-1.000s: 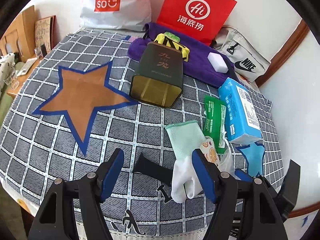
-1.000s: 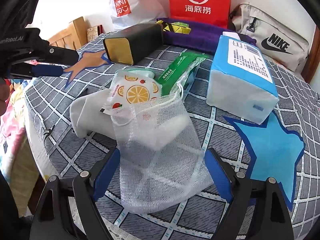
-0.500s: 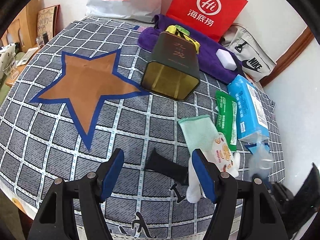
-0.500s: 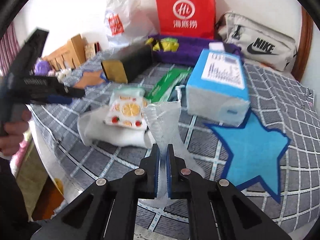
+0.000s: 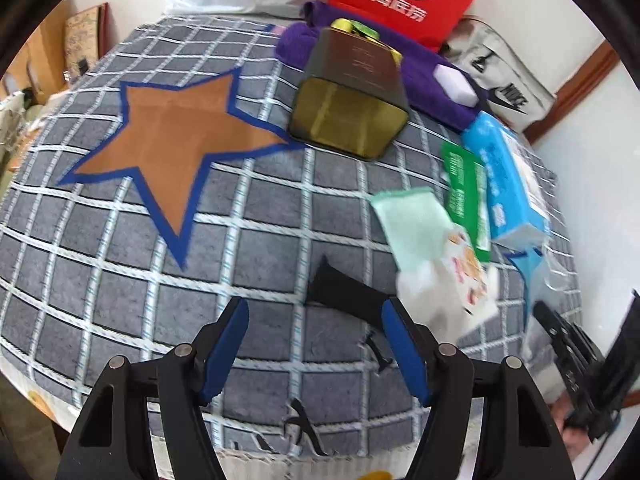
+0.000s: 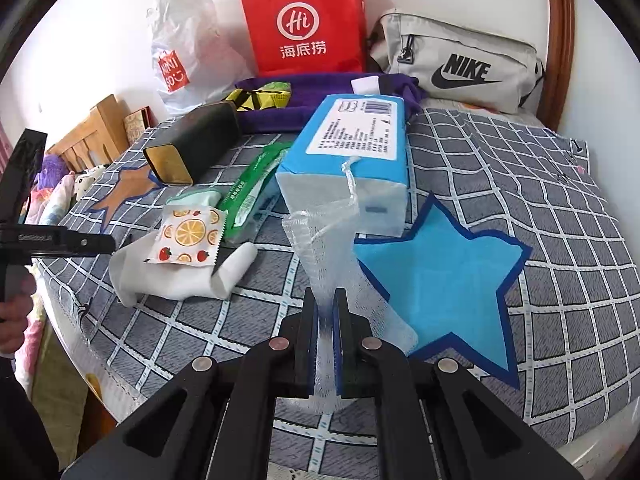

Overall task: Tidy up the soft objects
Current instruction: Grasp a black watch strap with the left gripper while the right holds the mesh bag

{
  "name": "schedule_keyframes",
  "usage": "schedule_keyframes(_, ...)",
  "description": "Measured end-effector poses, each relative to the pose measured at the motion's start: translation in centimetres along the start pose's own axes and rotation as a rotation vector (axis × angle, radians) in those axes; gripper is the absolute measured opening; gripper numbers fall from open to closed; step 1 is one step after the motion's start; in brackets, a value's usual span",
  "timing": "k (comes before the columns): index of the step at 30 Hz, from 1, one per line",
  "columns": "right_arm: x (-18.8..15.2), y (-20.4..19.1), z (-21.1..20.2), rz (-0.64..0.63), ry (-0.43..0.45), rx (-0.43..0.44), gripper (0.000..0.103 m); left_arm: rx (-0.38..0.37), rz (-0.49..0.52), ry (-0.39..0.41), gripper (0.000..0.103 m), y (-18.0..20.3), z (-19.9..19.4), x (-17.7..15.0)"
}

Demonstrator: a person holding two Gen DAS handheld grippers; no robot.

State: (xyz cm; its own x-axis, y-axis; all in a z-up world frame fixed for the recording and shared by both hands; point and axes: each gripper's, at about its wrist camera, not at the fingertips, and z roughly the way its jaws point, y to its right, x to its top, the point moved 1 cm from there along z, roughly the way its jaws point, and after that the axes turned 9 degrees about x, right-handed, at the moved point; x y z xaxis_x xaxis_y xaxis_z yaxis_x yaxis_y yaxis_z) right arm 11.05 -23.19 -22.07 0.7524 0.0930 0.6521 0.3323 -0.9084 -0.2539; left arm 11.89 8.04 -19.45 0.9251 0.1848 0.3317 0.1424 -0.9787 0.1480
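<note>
My right gripper (image 6: 327,300) is shut on a white mesh drawstring bag (image 6: 332,248) and holds it lifted above the checked cloth, beside the blue star patch (image 6: 440,280). A white glove with a green cuff (image 6: 172,276) lies to the left with a fruit-print packet (image 6: 186,236) on it. A green wipes pack (image 6: 256,184) and a blue tissue pack (image 6: 352,152) lie behind. My left gripper (image 5: 314,320) is open and empty over the cloth, left of the glove (image 5: 416,220). A black object (image 5: 344,292) lies between its fingertips.
A dark tin box (image 5: 352,96) lies on its side beside the brown star patch (image 5: 172,136). A purple towel (image 6: 320,88), a red paper bag (image 6: 308,20), a white plastic bag (image 6: 180,52) and a grey Nike bag (image 6: 460,60) line the back. The table edge is near.
My right gripper shut on the mesh bag and lifted it off the cloth. My left gripper moved forward and left, staying open.
</note>
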Motion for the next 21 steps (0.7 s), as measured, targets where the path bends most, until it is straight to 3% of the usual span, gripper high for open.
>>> schedule_keyframes(4,-0.4,0.2,0.2,0.006,-0.004,0.011,0.007,-0.049,-0.043,-0.035,0.044,0.2,1.1,0.1)
schedule_keyframes(15,-1.0,1.5,1.0,0.048,-0.021,0.048,0.007,-0.074,-0.085,0.024,0.029,1.4,2.4,2.3)
schedule_keyframes(18,-1.0,1.7,1.3,0.059,-0.024,0.056,0.007,-0.041,-0.072,0.018,0.031,2.0,2.4,2.7)
schedule_keyframes(21,-1.0,1.8,1.2,0.065,-0.018,0.061,0.007,0.052,-0.032,0.002,0.031,2.6,2.3,2.6)
